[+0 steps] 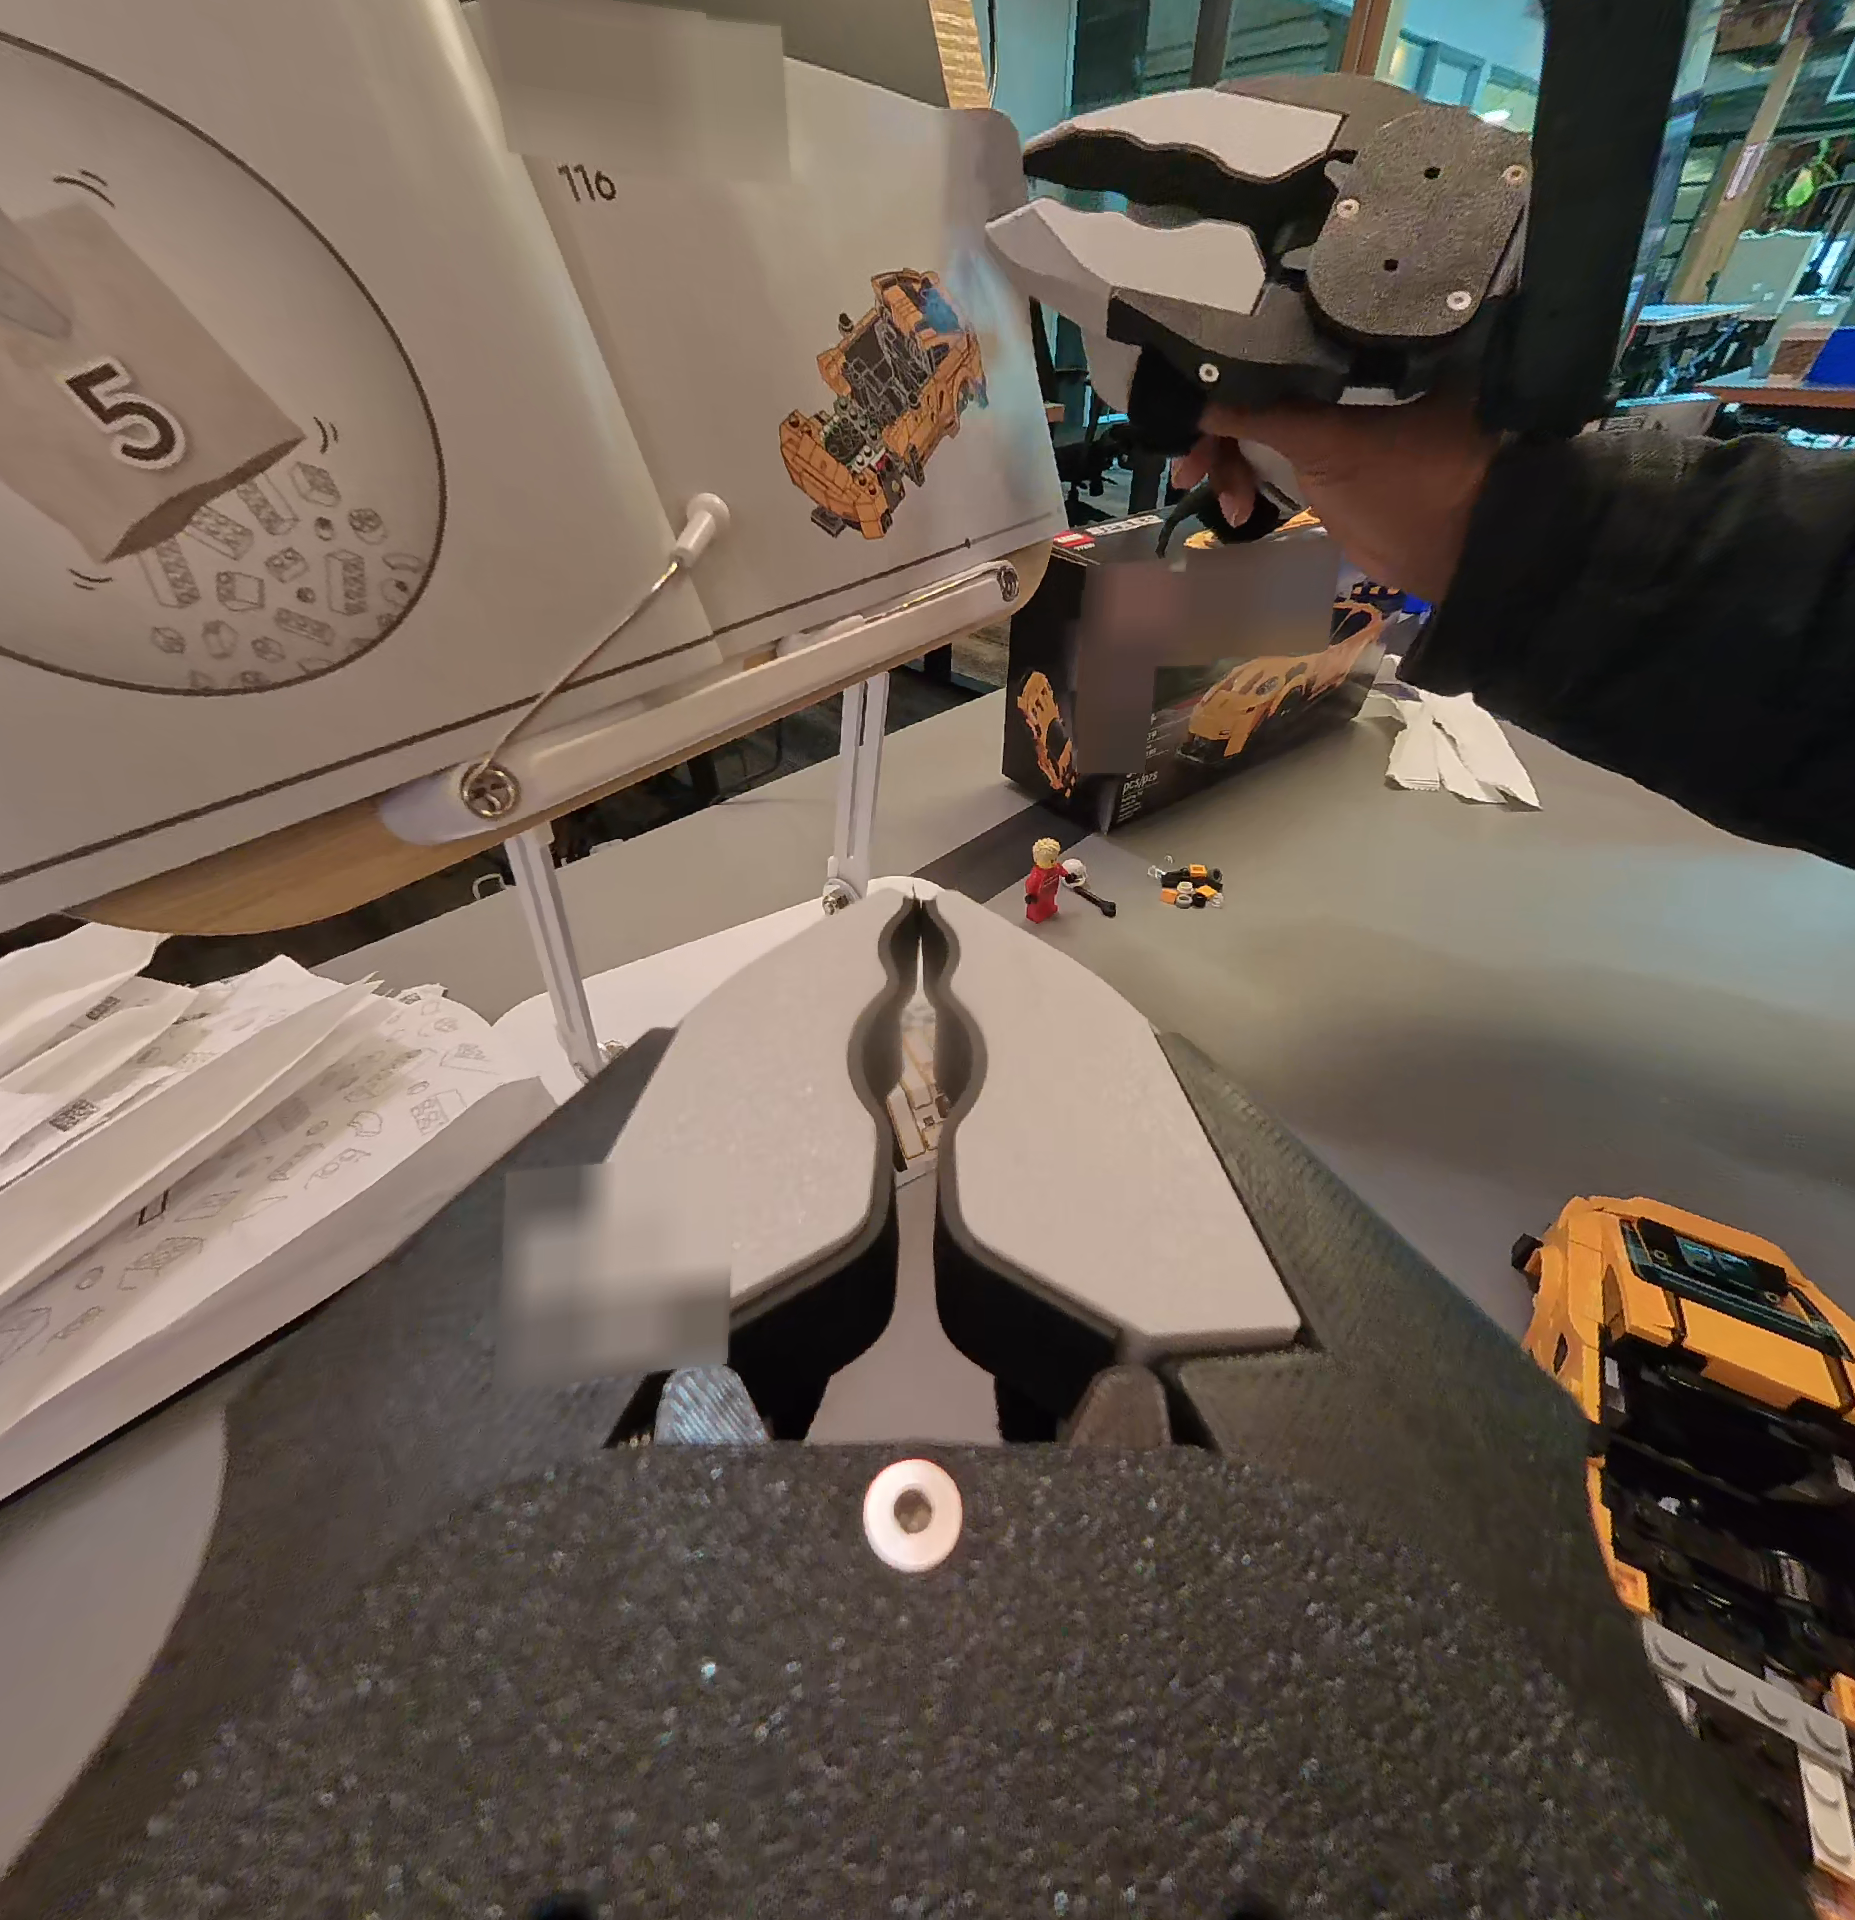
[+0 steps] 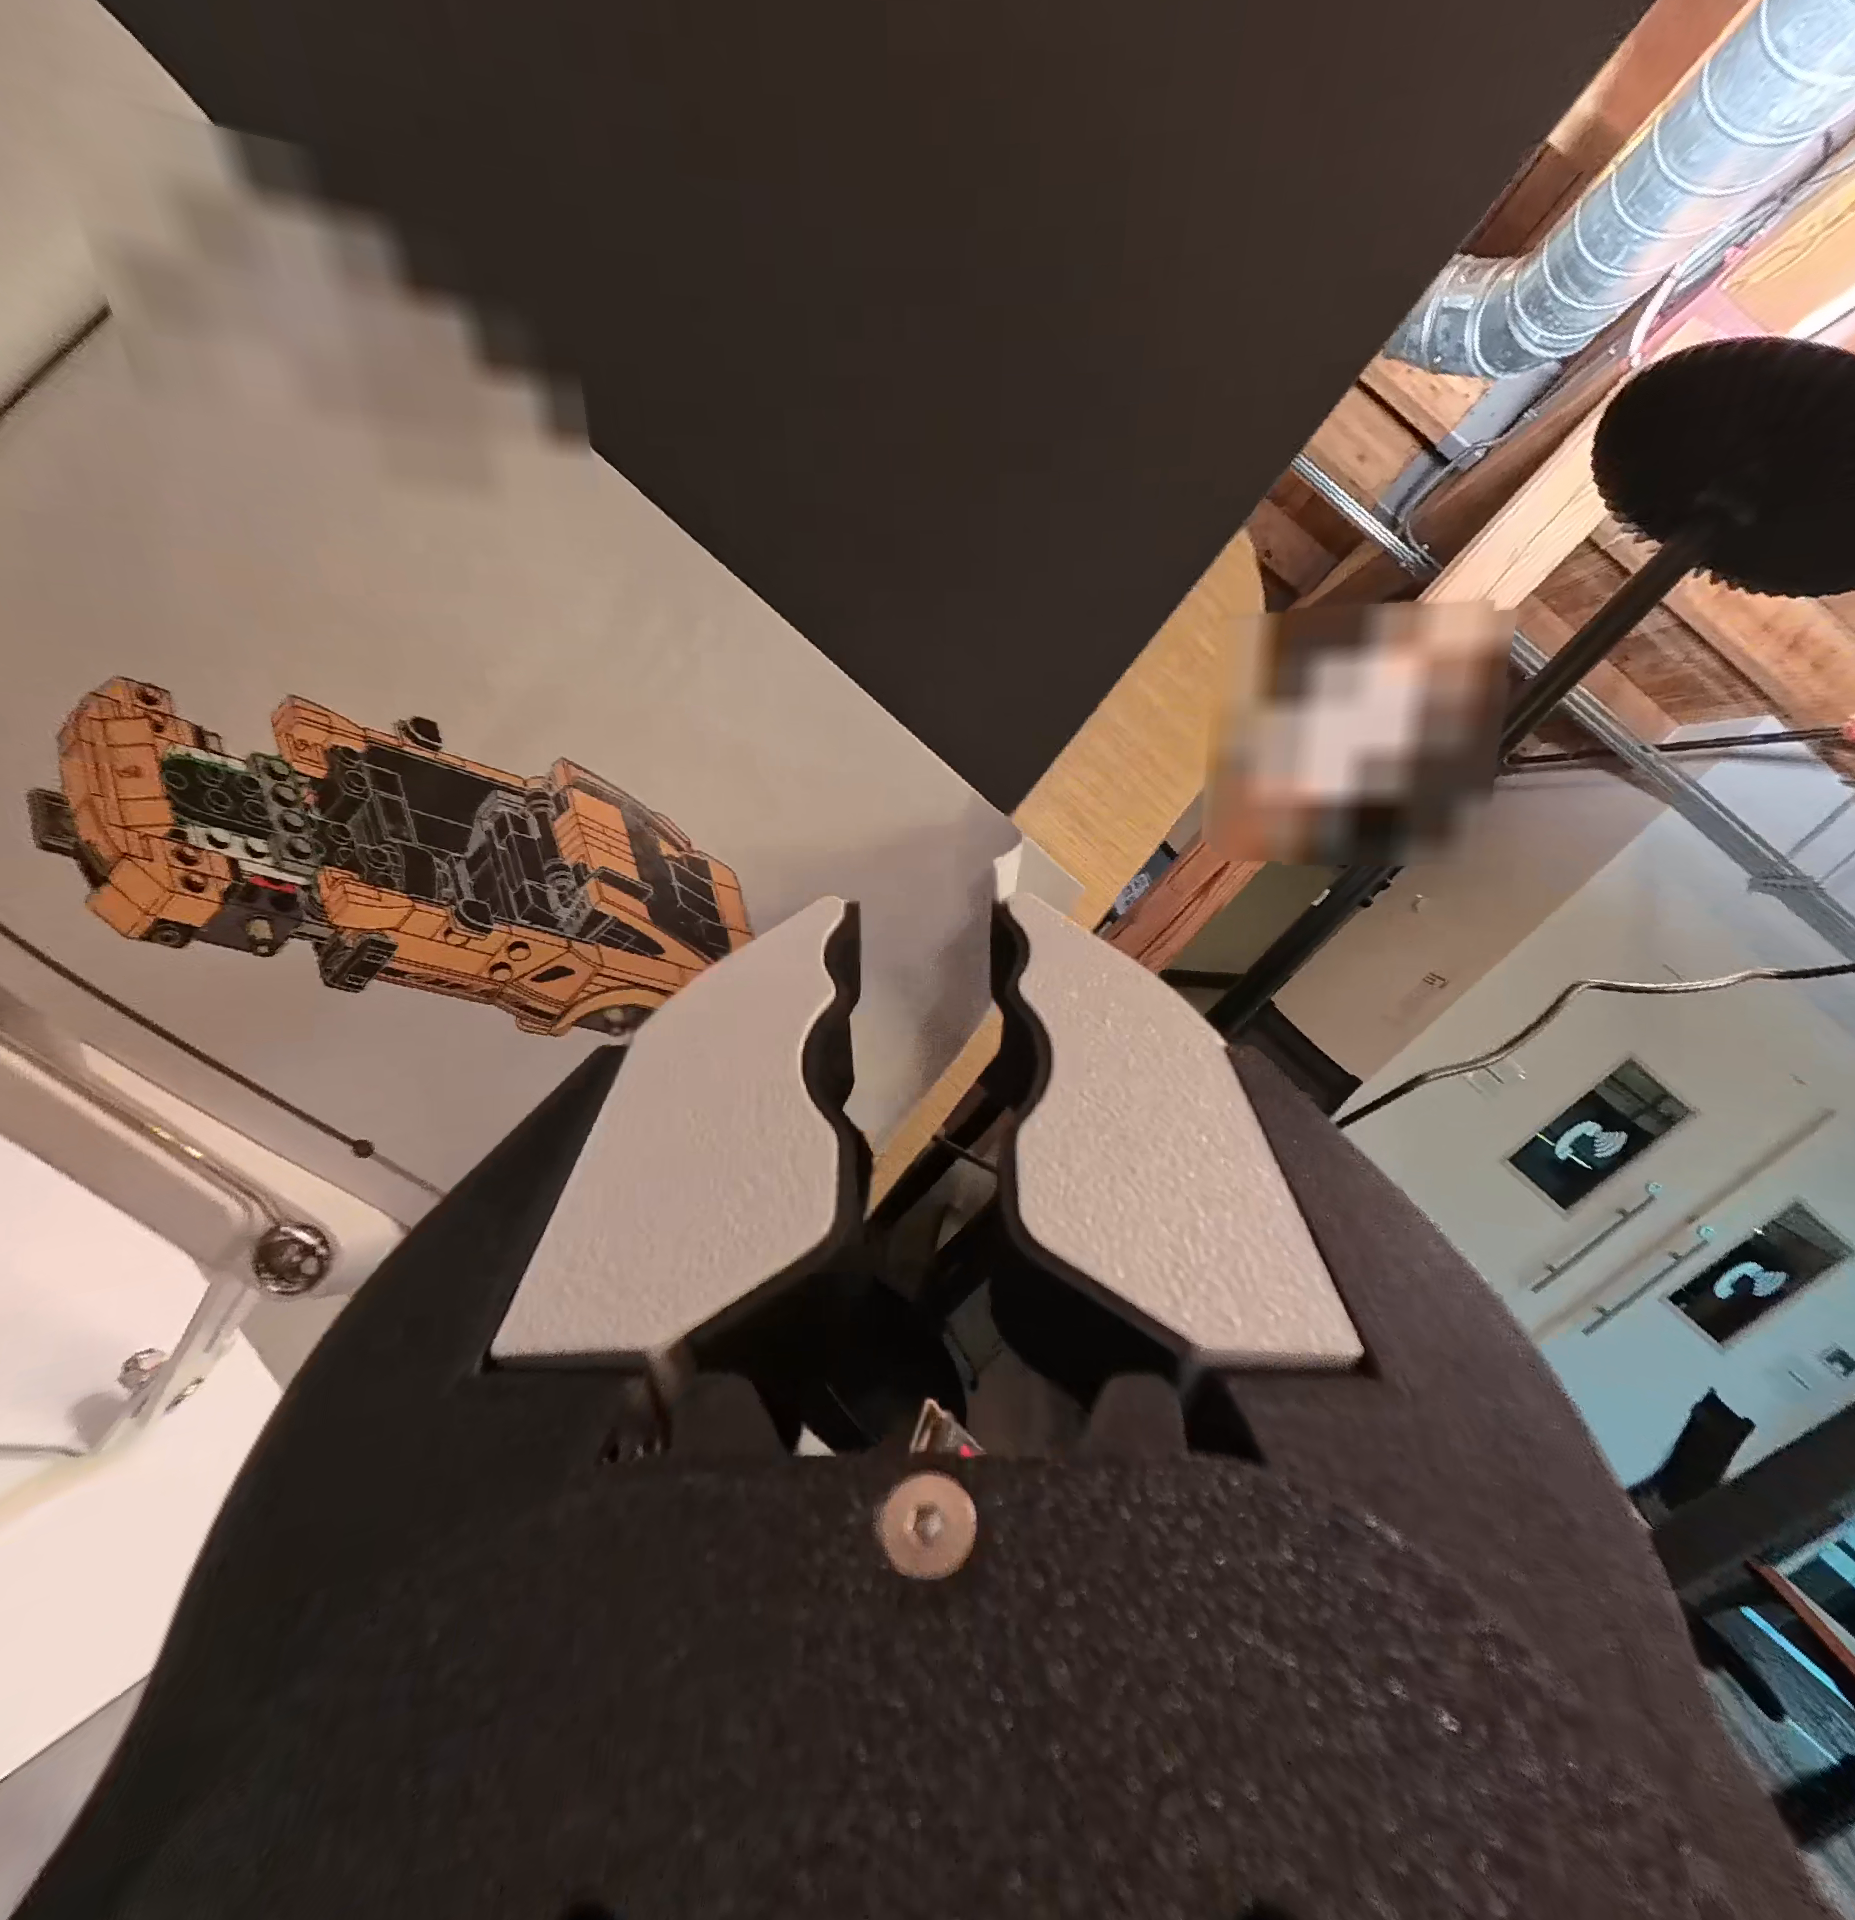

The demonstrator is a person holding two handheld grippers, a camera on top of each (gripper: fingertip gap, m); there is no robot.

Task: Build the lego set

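Left gripper (image 1: 920,925) pressed together low over grey table (image 1: 1370,987). Right gripper (image 2: 923,935) spread, raised at instruction booklet's (image 2: 487,582) right edge. Orange car (image 1: 1723,1455) near right.

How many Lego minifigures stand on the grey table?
1. The red-suited minifigure stands on the grey table, in front of the black set box, left of some small loose pieces. Others may be hidden.

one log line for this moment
left gripper: shut, low over table | right gripper: open at manual page edge | car: on table, untouched
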